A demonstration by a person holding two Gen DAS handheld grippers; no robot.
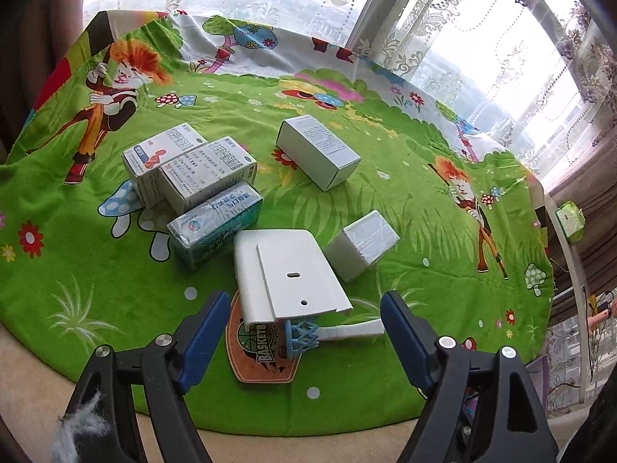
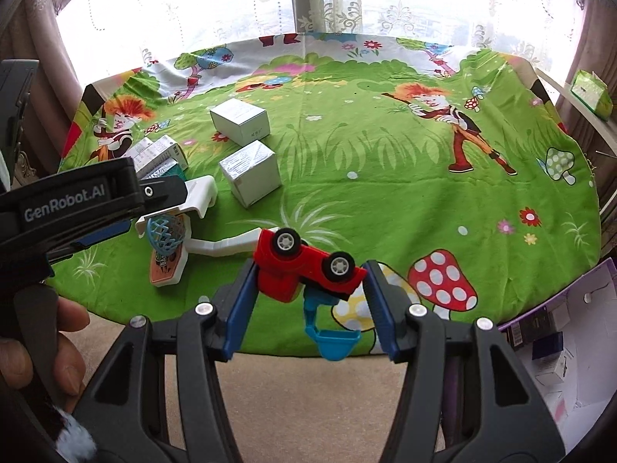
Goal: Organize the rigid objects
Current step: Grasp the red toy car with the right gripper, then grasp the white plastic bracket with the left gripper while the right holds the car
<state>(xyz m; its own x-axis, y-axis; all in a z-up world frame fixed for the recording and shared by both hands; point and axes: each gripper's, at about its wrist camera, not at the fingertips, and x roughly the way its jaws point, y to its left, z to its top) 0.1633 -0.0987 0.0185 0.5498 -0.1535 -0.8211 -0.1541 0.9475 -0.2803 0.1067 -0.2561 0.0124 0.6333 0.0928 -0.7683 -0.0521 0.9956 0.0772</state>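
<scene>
My right gripper (image 2: 310, 274) is shut on a red toy truck (image 2: 304, 266), held upside down above the near table edge; its teal bucket arm (image 2: 331, 341) hangs below. My left gripper (image 1: 304, 308) stands open over a white toy basketball hoop (image 1: 289, 274) lying on its side, with a blue net (image 1: 302, 333) and an orange base (image 1: 262, 351); neither pad touches it. In the right wrist view the hoop (image 2: 200, 196) lies at the left, partly behind a left-gripper finger (image 2: 166, 189). Three medicine boxes (image 1: 193, 177) lie together, and two white boxes (image 1: 318, 150) (image 1: 362, 245) sit nearby.
A round table carries a green cartoon cloth (image 2: 385, 177). A purple-edged box (image 2: 559, 328) holding small cartons sits low at the right. A green tissue pack (image 2: 590, 92) rests on a ledge by the curtained window. A person's hand (image 2: 65, 347) grips the left tool.
</scene>
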